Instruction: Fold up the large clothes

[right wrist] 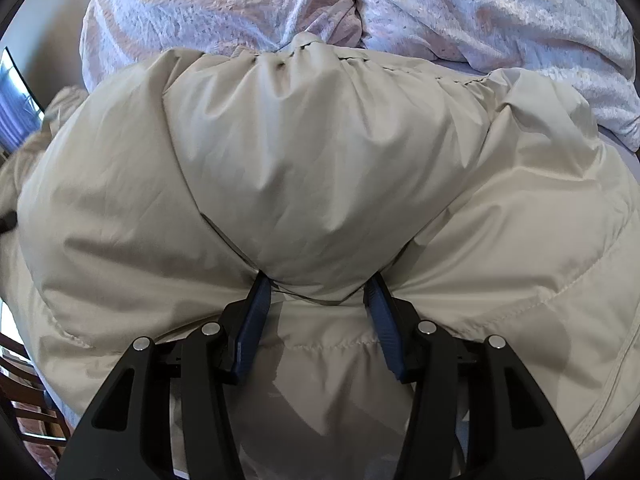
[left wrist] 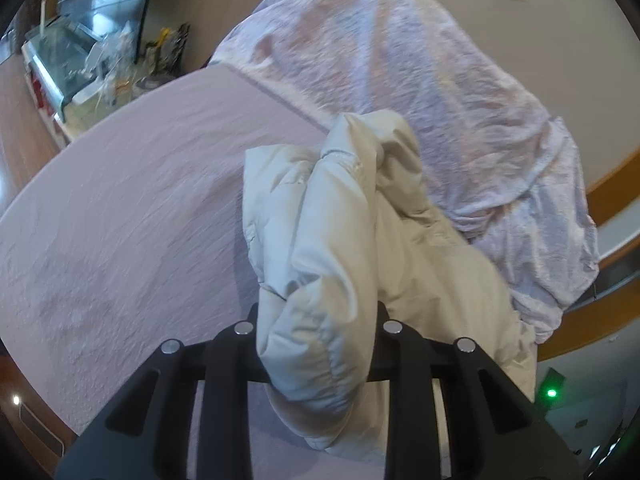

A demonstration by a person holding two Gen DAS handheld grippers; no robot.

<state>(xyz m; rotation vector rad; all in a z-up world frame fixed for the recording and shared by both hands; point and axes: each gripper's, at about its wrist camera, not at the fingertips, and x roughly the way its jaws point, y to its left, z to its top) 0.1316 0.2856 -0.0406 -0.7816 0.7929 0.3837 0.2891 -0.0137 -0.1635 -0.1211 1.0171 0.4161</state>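
Left wrist view: left gripper (left wrist: 316,344) clamped on a bunched sleeve of the cream puffer jacket (left wrist: 340,240), which hangs from the jaws above the lilac bed sheet (left wrist: 140,208), beside a crumpled floral duvet (left wrist: 400,72). Right wrist view: right gripper (right wrist: 318,292), blue pads (right wrist: 254,320) partly apart, pinches a bulging fold of the jacket spread on the bed.

The jacket (right wrist: 320,160) is puffy, quilted cloth, cream, smooth with a faint sheen and stitched seams. The bedsheet (left wrist: 120,208) is matt, finely textured lilac fabric; the blanket (left wrist: 400,60) is crinkled, rough-woven cloth. Each tool (right wrist: 318,292) is matt black plastic with shiny metal pins and ribbed blue pads (right wrist: 256,312).
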